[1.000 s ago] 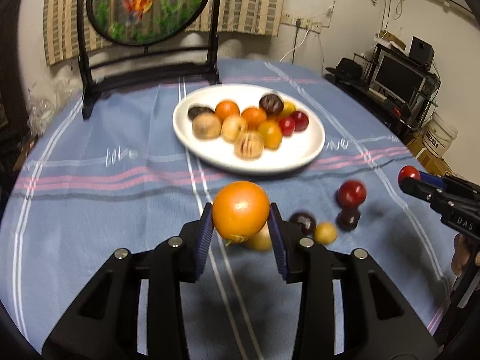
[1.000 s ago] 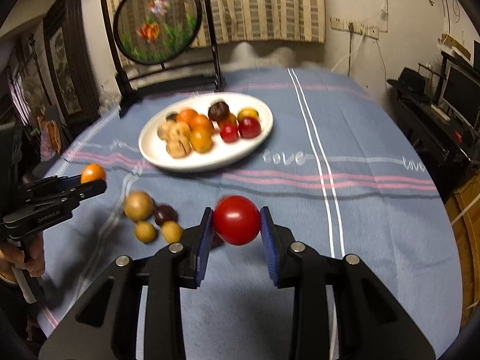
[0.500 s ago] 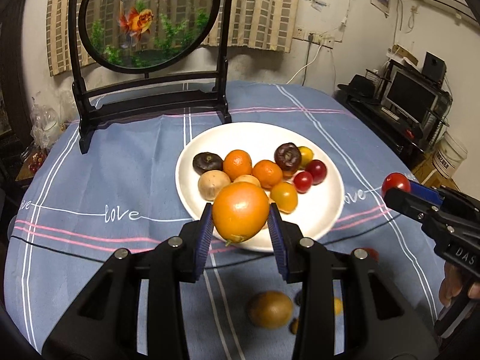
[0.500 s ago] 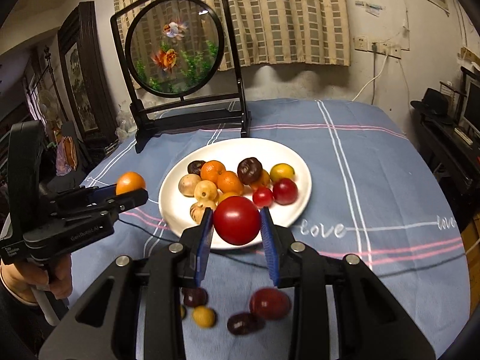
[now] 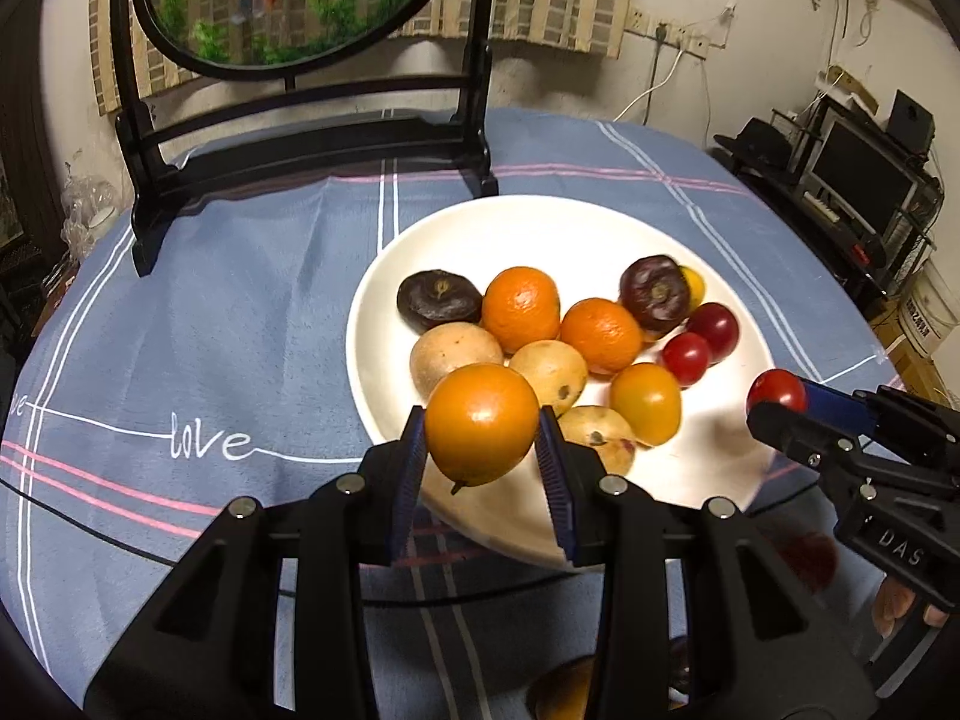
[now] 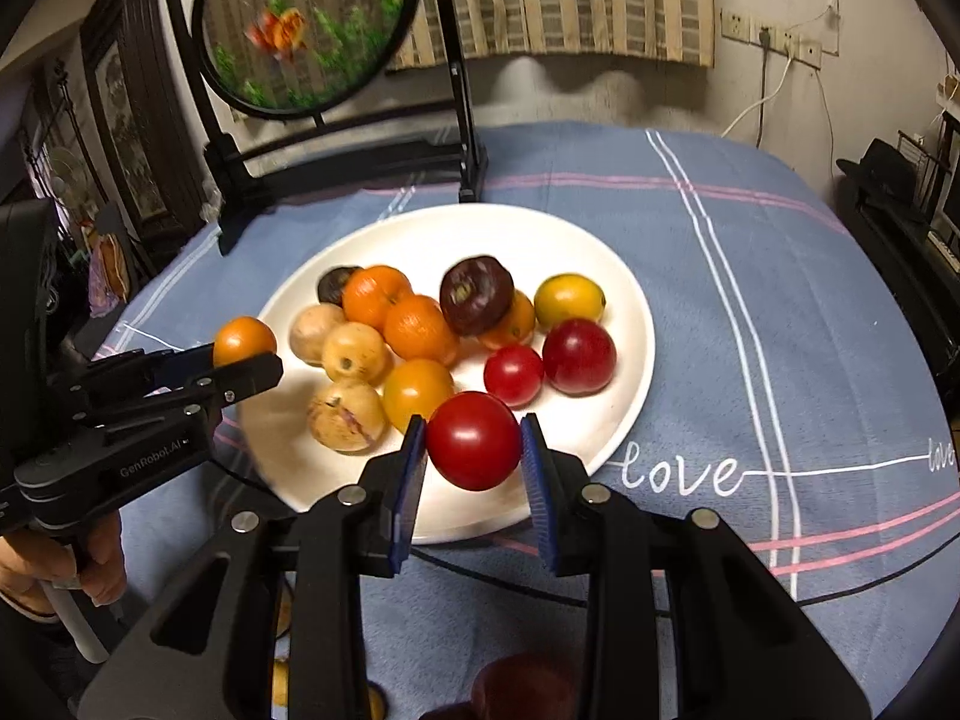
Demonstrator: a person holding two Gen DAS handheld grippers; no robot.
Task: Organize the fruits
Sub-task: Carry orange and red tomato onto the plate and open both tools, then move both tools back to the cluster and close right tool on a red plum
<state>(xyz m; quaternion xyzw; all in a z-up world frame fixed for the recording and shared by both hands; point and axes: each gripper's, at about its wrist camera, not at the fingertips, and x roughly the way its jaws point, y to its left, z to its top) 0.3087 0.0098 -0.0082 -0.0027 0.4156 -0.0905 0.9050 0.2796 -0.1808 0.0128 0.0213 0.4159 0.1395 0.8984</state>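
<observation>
My left gripper [image 5: 482, 468] is shut on an orange fruit [image 5: 481, 423], held above the near left rim of the white plate [image 5: 540, 222]. My right gripper [image 6: 472, 471] is shut on a red tomato [image 6: 473, 439] over the plate's [image 6: 636, 360] near edge. Each gripper shows in the other's view: the right gripper [image 5: 774, 405] at the right with the tomato [image 5: 776, 391], the left gripper [image 6: 243, 357] at the left with the orange fruit [image 6: 244, 341]. The plate holds several fruits: oranges, brown, dark purple, yellow and red ones.
A round goldfish screen on a black stand [image 5: 312, 144] rises behind the plate on the blue tablecloth [image 5: 210, 324]. Loose fruits [image 6: 516, 684] lie on the cloth under the grippers. A hand [image 6: 90, 564] grips the left handle. Shelves with electronics [image 5: 864, 180] stand at the right.
Both grippers have moved forward over the table to the plate with their fruits still held. The loose fruits on the cloth have slipped below them towards the bottom edge.
</observation>
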